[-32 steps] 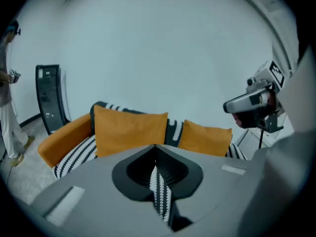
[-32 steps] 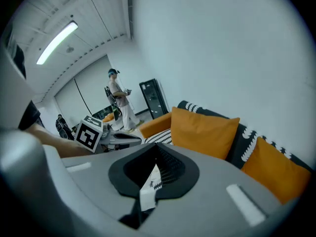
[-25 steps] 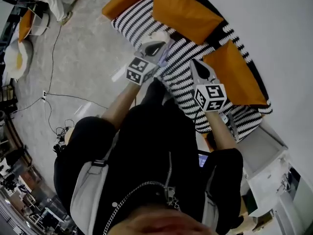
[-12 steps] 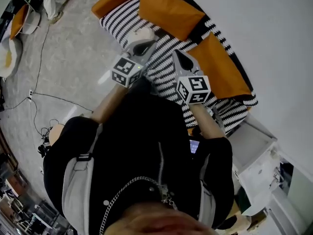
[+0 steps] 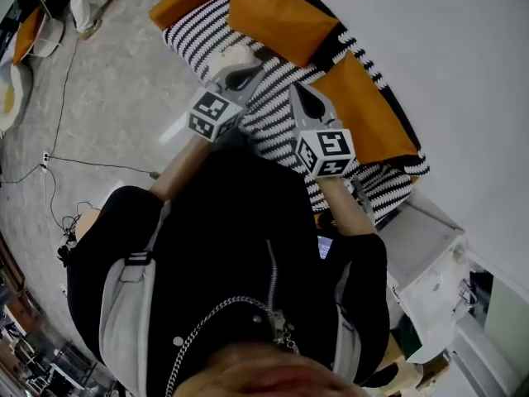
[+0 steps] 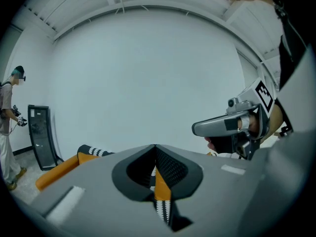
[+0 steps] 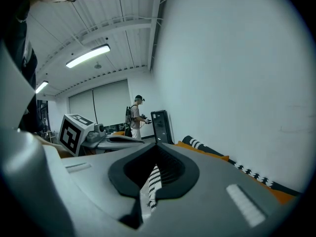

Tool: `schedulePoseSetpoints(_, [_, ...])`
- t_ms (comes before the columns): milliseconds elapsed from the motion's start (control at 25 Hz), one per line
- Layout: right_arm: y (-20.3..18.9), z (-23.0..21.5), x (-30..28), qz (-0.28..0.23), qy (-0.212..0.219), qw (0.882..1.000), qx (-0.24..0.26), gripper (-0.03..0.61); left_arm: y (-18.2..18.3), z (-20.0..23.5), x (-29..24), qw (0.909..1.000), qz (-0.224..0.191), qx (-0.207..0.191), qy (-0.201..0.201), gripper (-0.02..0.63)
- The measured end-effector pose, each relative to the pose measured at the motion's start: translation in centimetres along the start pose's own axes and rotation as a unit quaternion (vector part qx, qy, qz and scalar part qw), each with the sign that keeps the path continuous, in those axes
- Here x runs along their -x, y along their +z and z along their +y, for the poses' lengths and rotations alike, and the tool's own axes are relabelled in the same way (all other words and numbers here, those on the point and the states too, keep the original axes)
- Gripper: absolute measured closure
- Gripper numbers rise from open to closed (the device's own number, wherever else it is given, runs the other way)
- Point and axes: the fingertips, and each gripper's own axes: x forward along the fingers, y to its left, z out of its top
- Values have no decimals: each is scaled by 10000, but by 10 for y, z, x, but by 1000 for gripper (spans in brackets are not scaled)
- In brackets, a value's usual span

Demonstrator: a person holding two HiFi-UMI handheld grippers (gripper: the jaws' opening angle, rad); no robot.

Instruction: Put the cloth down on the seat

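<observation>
Both forearms (image 5: 178, 165) stretched forward side by side. Left gripper (image 5: 235, 57) held out nearly level, fingers (image 6: 207, 181) pressed together, nothing between. Right gripper (image 5: 297, 91) just beside it and apart, tilted likewise, fingers closed and empty. Marker cubes (image 5: 210, 113) turned up toward the head.

Black cable (image 5: 99, 165) on pale floor (image 5: 124, 73), left; white cabinet (image 5: 430, 255), lower right; distant person (image 7: 134, 115) beside black panel (image 7: 160, 126), right gripper view centre.
</observation>
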Motion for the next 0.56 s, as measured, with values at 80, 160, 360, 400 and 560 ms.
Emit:
schedulePoseSetpoints(80, [-1, -2, 4, -7, -39, 10000, -15, 577, -3, -2, -2, 10000, 63, -1, -6, 604])
schedulePoseSetpoints(160, [-1, -4, 9, -7, -61, 10000, -8, 578, -2, -7, -3, 10000, 68, 4, -38, 604])
schedulePoseSetpoints(360, [-5, -8, 15, -26, -78, 9999, 113, 578, -2, -14, -12, 10000, 25, 21, -75, 604])
schedulePoseSetpoints(400, [-6, -9, 15, -12, -98, 9999, 135, 578, -3, -16, -13, 10000, 35, 24, -85, 604])
schedulePoseSetpoints(560, [-11, -15, 15, 0, -202, 9996, 177, 578, -2, -21, -17, 9999, 56, -20, -124, 604])
